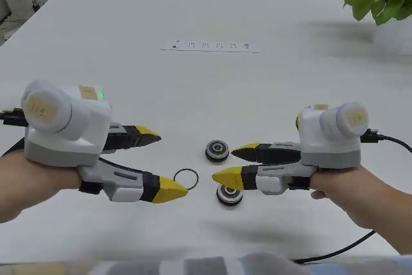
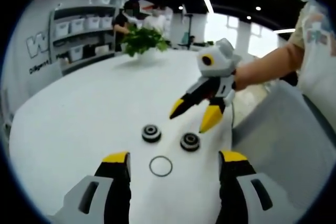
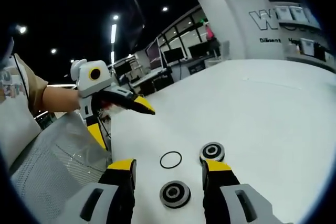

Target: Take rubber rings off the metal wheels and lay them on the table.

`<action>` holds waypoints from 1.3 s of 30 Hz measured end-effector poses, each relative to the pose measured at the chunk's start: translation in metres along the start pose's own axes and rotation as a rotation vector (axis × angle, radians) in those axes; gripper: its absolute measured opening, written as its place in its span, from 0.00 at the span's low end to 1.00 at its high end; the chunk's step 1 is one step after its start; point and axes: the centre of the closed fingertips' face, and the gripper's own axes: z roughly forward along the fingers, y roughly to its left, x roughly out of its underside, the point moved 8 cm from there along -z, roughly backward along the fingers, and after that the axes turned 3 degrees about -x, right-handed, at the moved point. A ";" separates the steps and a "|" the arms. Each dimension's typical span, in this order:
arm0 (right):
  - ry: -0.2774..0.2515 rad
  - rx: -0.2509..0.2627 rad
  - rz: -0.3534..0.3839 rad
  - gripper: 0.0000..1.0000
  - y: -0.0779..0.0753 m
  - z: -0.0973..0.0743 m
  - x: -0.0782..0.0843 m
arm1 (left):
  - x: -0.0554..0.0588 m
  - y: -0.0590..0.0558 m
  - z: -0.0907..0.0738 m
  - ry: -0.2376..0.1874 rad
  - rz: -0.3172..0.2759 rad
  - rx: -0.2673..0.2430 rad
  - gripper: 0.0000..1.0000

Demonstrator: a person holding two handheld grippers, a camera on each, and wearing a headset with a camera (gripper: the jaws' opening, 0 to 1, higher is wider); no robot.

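**Near wheel (image 3: 175,193) lines up with right tongs (image 3: 169,165)**

Right tongs: moderately open and empty. In the right gripper view the near wheel lies dead ahead between the two jaws, flat on the surface (image 1: 193,94) with its axle pointing up. The far wheel (image 3: 212,152) sits just beyond the outer jaw tip, apart from the near one.

Left tongs (image 2: 175,157): wide open and empty. The loose ring (image 2: 160,166) lies flat on the surface between its jaw tips, apart from both wheels.

My read is that the right hand is nearer the near wheel, so closing on its rim needs only a short reach forward and down.

Both wheels show a dark outer band. It's probably rubber that's not yet off, but I can't confirm that.

Ring and wheels all lie bare on the surface.
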 end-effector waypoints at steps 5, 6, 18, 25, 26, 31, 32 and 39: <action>0.006 0.011 -0.008 0.50 -0.003 -0.010 0.006 | -0.002 0.000 0.008 0.008 0.007 0.013 0.69; 0.012 0.013 -0.002 0.49 -0.003 -0.013 0.008 | -0.003 0.000 0.010 0.010 0.007 0.016 0.69; 0.068 -0.002 -0.025 0.43 0.001 -0.022 0.026 | -0.005 -0.006 0.032 0.030 0.025 0.052 0.67; 0.072 -0.002 -0.033 0.42 -0.002 -0.020 0.033 | -0.006 -0.009 0.045 0.034 0.030 0.070 0.63; 0.076 -0.003 -0.035 0.41 -0.002 -0.020 0.034 | -0.006 -0.010 0.046 0.036 0.030 0.073 0.63; 0.101 -0.008 -0.048 0.37 -0.004 -0.018 0.043 | -0.003 -0.012 0.055 0.050 0.023 0.091 0.59; 0.103 -0.010 -0.050 0.36 -0.003 -0.018 0.044 | -0.003 -0.012 0.057 0.051 0.021 0.093 0.58; 0.112 -0.019 -0.070 0.30 -0.003 -0.014 0.049 | 0.000 -0.016 0.069 0.062 0.011 0.119 0.51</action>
